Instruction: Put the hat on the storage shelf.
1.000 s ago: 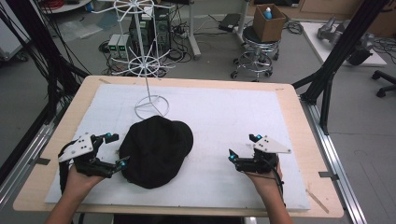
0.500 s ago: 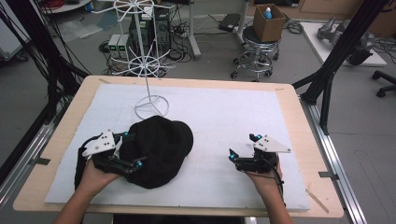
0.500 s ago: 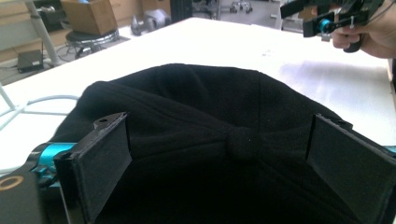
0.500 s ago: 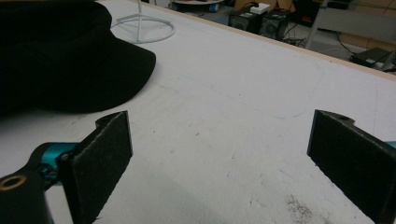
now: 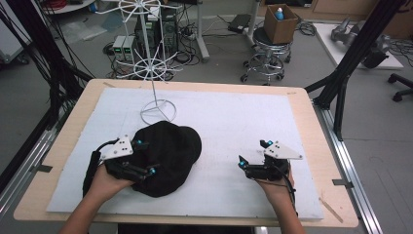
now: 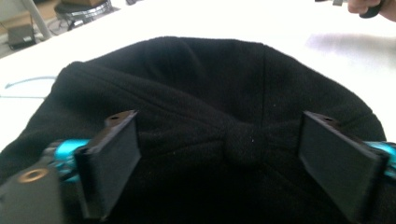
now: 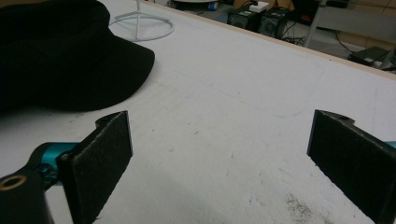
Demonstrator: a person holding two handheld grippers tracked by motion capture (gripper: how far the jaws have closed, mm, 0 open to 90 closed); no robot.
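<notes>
**A:** Where's the cap, and how do I stand on it?

**B:** The black cap (image 5: pixel 168 156) lies flat on the white mat (image 5: pixel 253 122), left of centre and near my edge, just in front of the ring base of the wire stand (image 5: pixel 157 111). My left gripper (image 5: pixel 144 157) hovers over its crown with the jaws spread wide — in the left gripper view the top button (image 6: pixel 243 142) sits between the 2 pads (image 6: pixel 114 161), nearer the right one, and neither pad bites cloth yet.

**A:** So the step in hand is a pinch at the crown?

**B:** That's my reading. I'd centre on the button, press down enough to gather a fold, then close; soft fleece may slip out of a shallow bite. I can't tell whether the pads already touch the fabric.

**A:** And the right side?

**B:** The right gripper (image 5: pixel 253 157) rests well apart from the cap, jaws wide open over bare mat with nothing between them.

**A:** Room to move?

**B:** Plenty to the right and ahead on the mat. The stand rises just behind the cap — a lift straight forward could catch its wire arms. The table edge (image 5: pixel 58 146) is near my left hand (image 5: pixel 104 183), so I'd travel rightward.
</notes>
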